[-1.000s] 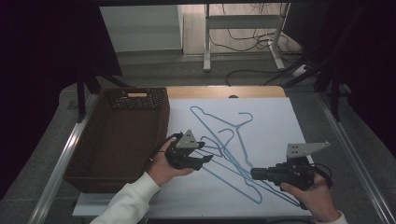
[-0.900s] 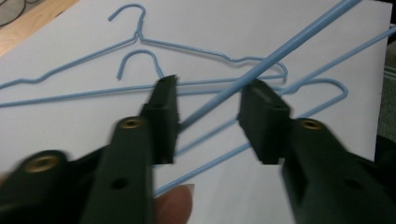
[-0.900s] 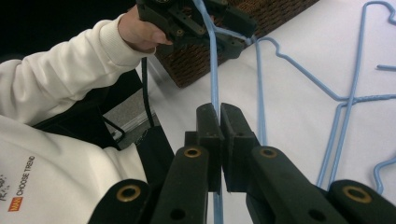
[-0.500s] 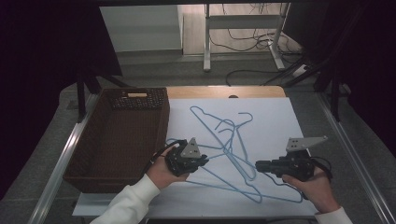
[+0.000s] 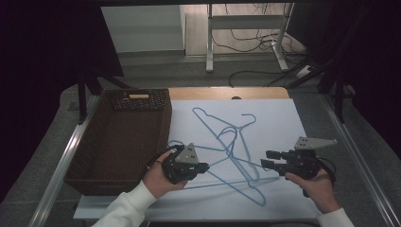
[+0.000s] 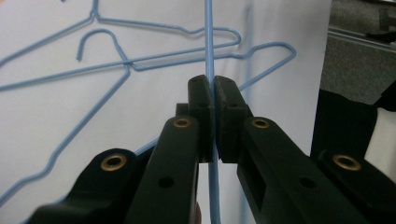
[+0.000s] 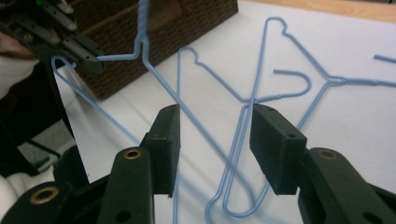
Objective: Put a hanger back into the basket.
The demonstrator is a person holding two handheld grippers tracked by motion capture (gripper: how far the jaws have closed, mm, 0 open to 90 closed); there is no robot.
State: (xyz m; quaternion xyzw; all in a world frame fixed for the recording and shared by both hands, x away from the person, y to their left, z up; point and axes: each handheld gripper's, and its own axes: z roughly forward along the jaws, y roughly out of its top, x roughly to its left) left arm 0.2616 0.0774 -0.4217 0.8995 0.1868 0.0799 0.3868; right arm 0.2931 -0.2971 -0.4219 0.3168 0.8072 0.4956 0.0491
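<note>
Meanwhile, the left gripper has just clamped tight on a blue wire hanger at frame centre; lower right in the high view, the right gripper has just opened, jaws clear of the wires.

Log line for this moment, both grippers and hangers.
left gripper: shut on blue wire hanger | right gripper: jaws just opening, hanger wires between, unpressed | basket: left
</note>
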